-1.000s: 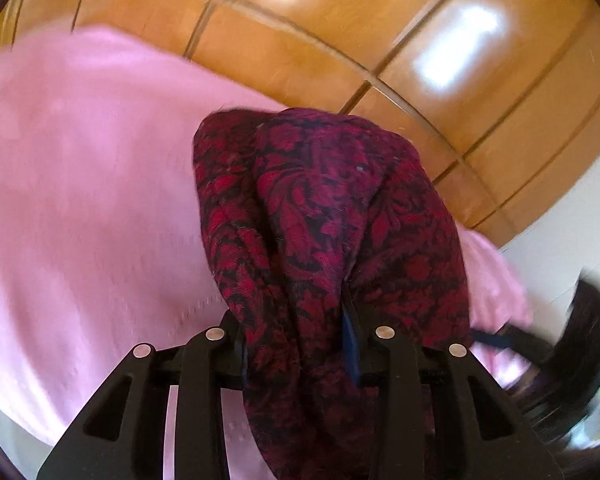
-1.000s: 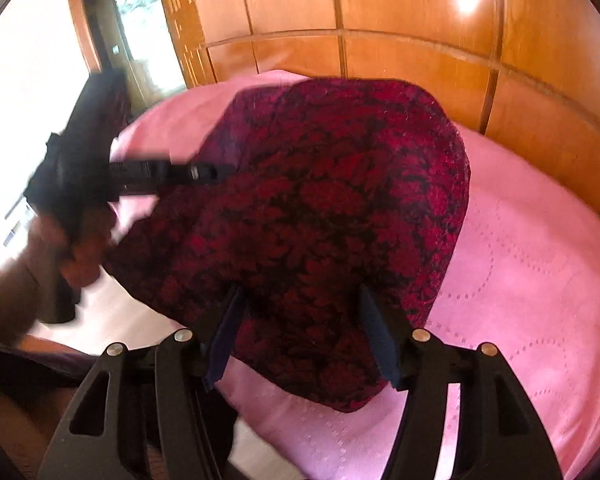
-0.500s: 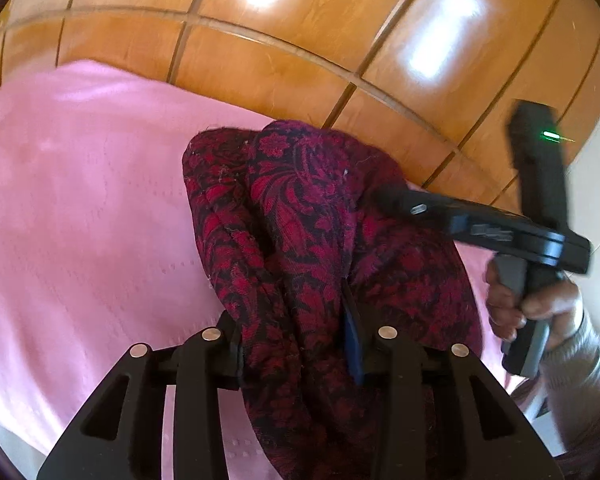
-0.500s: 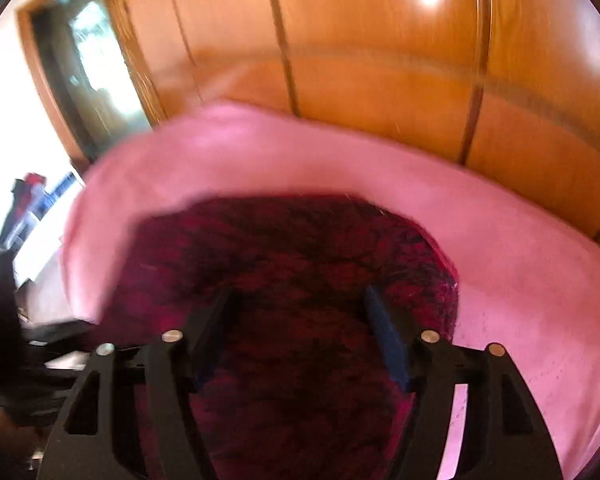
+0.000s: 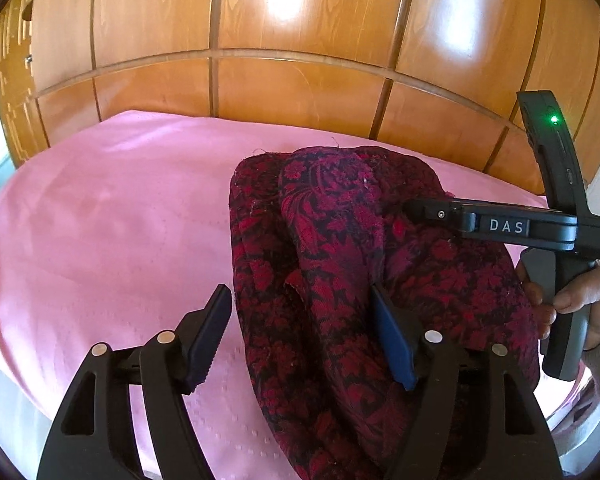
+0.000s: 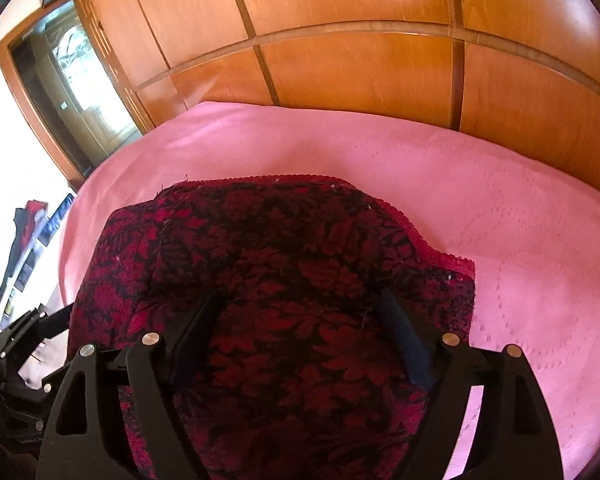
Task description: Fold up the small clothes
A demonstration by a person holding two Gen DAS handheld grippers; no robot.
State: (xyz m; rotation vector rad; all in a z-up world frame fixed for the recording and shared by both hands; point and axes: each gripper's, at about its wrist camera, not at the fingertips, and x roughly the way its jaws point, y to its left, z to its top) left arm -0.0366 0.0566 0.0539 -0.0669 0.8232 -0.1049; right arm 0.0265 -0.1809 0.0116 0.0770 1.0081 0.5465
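Note:
A dark red cloth with a black flower pattern (image 5: 340, 248) lies bunched and folded on the pink bed cover (image 5: 112, 220). My left gripper (image 5: 300, 320) is low at the cloth's near end, and its jaws are opening. The cloth lies between the fingers, and the left pad stands just clear of it. My right gripper (image 6: 300, 320) hovers over the cloth (image 6: 284, 240) with its jaws opening and nothing pinched. In the left wrist view the right gripper (image 5: 416, 212) reaches in from the right over the cloth's top, held by a hand (image 5: 580, 296).
A wooden panelled wall (image 5: 300, 80) runs behind the bed. A framed glass door (image 6: 72, 92) stands at the far left, with dark items on the floor (image 6: 28, 232) below it. Pink cover (image 6: 520, 240) stretches to the right of the cloth.
The left jaws have spread and let the cloth go. The right gripper has swung over the cloth and opened wider. The cloth has sunk from hanging to lying on the bed.

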